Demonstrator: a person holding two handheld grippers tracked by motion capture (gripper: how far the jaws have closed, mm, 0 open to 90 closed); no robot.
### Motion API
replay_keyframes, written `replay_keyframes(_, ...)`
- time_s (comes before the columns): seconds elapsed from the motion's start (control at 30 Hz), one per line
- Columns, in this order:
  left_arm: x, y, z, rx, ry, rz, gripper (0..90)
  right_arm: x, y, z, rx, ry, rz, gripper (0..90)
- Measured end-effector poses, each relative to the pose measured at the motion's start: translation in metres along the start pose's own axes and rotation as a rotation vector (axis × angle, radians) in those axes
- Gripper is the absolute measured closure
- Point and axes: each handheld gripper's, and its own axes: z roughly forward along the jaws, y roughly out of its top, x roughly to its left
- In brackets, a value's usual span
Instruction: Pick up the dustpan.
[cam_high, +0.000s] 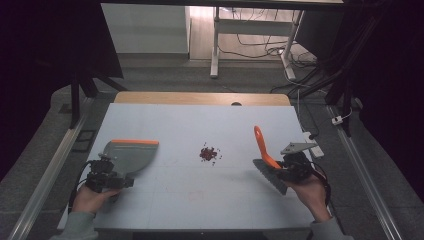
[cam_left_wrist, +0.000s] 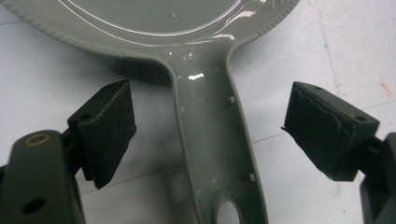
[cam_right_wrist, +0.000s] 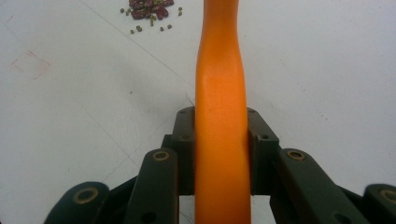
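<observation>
R gripper (cam_right_wrist: 220, 154) pinches the orange brush (cam_high: 263, 150) handle, bristles low near the table (cam_high: 165, 200), set to sweep the beans (cam_high: 210, 153) mid-table. L gripper (cam_left_wrist: 219, 140) is spread wide astride the dustpan (cam_high: 127, 156) handle, pads off it, apparently lining up a grasp; the pan lies flat at the table's left, orange lip away from the person. Pan's mouth is cut off in the left gripper view; bristles are blurred in the high view.
</observation>
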Motion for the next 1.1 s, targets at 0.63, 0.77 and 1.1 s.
replay_keyframes(0.63,0.007,0.001,0.009,-0.063,-0.059,-0.058,49.3,-0.001,-0.001,0.002,0.007,-0.005,0.01,70.6)
replay_keyframes(0.77,0.009,0.001,0.009,-0.074,-0.061,-0.069,58.0,-0.001,-0.001,0.002,0.006,-0.005,0.008,70.6)
replay_keyframes(1.1,0.016,-0.002,0.006,-0.131,-0.08,-0.094,61.2,-0.001,-0.002,0.002,0.003,-0.008,0.013,70.6)
